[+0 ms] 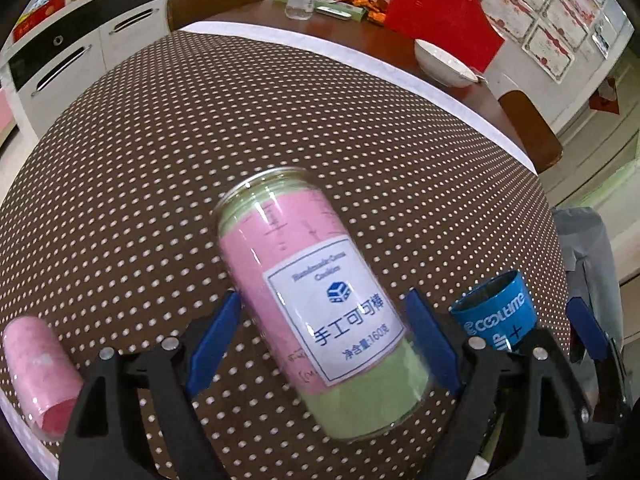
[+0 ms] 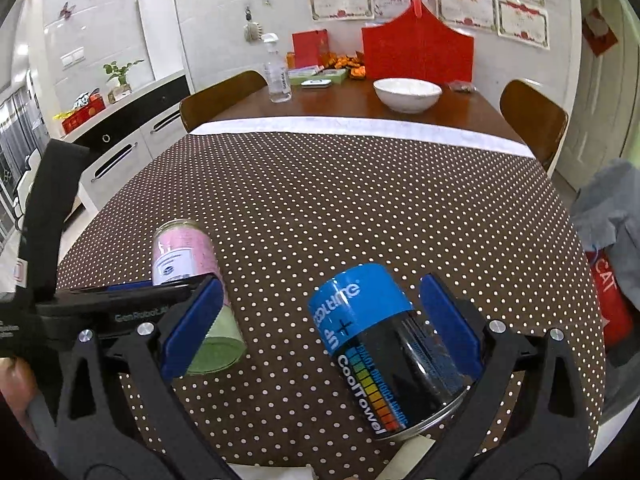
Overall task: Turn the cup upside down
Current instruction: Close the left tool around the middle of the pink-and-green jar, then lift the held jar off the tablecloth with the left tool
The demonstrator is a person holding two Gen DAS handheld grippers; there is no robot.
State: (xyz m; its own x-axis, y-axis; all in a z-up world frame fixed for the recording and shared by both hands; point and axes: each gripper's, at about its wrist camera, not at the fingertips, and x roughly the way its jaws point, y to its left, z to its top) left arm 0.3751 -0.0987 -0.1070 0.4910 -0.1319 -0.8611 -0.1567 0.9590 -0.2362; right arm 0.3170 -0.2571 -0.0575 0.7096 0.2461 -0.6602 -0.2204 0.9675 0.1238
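A pink and green can-shaped cup [image 1: 320,300] with a white label lies between the blue pads of my left gripper [image 1: 324,344], which is open; the pads stand apart from its sides. It also shows in the right wrist view [image 2: 188,268], partly hidden behind the left gripper. A blue and black cup [image 2: 376,340] marked CoolTowel lies tilted between the pads of my open right gripper [image 2: 328,324], close to the right pad [image 2: 448,320]. It shows in the left wrist view too [image 1: 496,312].
A brown polka-dot tablecloth [image 2: 360,200] covers the near table. A pink cup [image 1: 36,376] lies on its side at the left edge. A white bowl [image 2: 406,94], a clear bottle [image 2: 278,76], a red bag [image 2: 416,52] and wooden chairs [image 2: 532,120] stand beyond.
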